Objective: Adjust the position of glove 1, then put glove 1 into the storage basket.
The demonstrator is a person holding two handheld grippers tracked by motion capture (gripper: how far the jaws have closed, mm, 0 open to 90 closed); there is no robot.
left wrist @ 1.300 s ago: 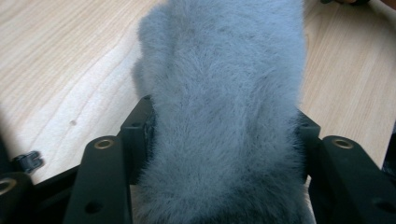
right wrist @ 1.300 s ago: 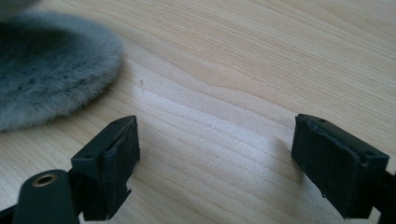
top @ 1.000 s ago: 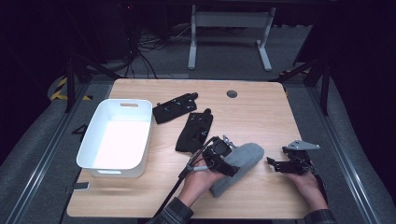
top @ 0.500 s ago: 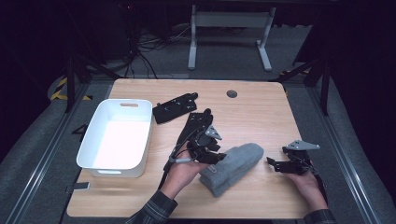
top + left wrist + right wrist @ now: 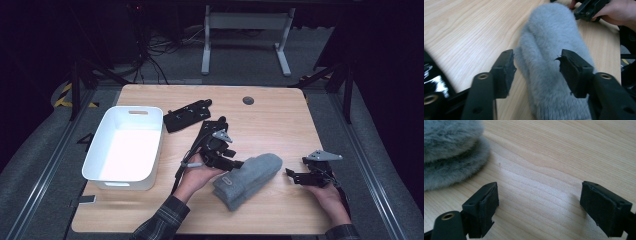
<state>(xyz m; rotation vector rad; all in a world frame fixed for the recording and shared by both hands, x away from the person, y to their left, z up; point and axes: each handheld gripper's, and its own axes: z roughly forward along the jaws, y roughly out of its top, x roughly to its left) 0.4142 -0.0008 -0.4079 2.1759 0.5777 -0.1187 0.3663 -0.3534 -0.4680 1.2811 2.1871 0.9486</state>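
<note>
Table (image 5: pixel 280 125) carries a white bin (image 5: pixel 125 145), empty as far as visible. Grey fuzzy mitten pair (image 5: pixel 247 179) lies stacked on the table right of the bin, not in it yet. Two black items (image 5: pixel 187 114) sit just beyond the mittens, also outside the bin. Left gripper (image 5: pixel 239 163) at the mittens' cuff end; its fingers (image 5: pixel 504 68) have just been reopening, partly spread around the fabric, not pinching. Right gripper (image 5: pixel 290 173) right of the mittens, fingers wide, empty. Judged: sorting barely begun, everything left.
</note>
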